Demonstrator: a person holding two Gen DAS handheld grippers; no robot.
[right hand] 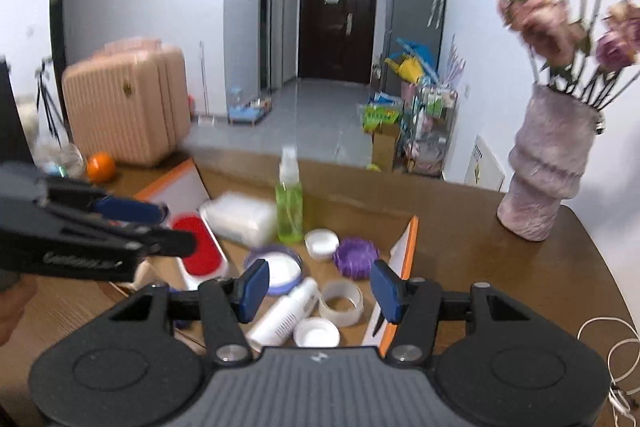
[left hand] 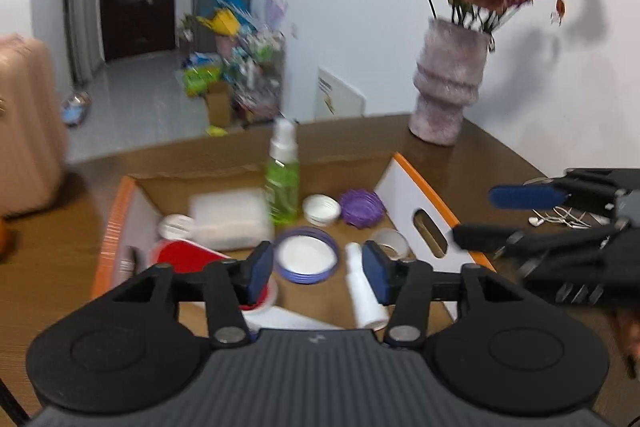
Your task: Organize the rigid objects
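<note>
An orange-edged cardboard box (left hand: 424, 183) (right hand: 412, 247) lies open on the wooden table. It holds a green spray bottle (left hand: 282, 187) (right hand: 289, 211) standing upright, a purple-rimmed lid (left hand: 306, 255) (right hand: 280, 267), a white bottle (left hand: 364, 291) (right hand: 286, 315) on its side, a tape roll (left hand: 390, 243) (right hand: 342, 303), a purple woven disc (left hand: 362, 207) (right hand: 356, 257) and a red-topped container (left hand: 184, 257) (right hand: 200, 247). My left gripper (left hand: 318, 273) (right hand: 160, 227) hovers open over the box's left part, gripping nothing. My right gripper (right hand: 320, 291) (left hand: 496, 217) hovers open over the right part, also empty.
A grey-pink vase of dried flowers (left hand: 448, 87) (right hand: 548, 163) stands at the table's far right corner. A white cable (left hand: 560, 217) (right hand: 616, 347) lies right of the box. An orange (right hand: 101, 167) sits at the table's left, and a pink suitcase (right hand: 124, 103) stands beyond it.
</note>
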